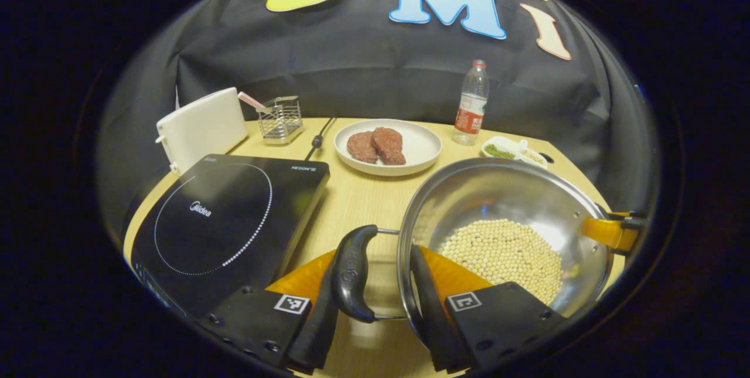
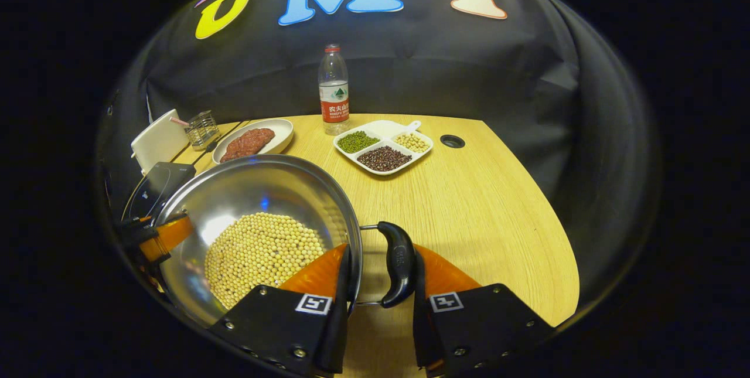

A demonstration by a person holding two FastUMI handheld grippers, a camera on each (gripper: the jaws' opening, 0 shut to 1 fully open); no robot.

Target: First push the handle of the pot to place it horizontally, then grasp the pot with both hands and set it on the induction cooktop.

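Pot [image 1: 504, 231] partly hidden behind claw [image 1: 381, 313].

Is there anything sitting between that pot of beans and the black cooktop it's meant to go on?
Nothing visible. In the left gripper view, only bare table lies between the pot and the cooktop; the plate of meat sits farther back, out of the path.

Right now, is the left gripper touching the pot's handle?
Touching. In the left gripper view, the left gripper straddles the pot's handle: one finger presses the handle's outer side and the other sits inside the pot rim.
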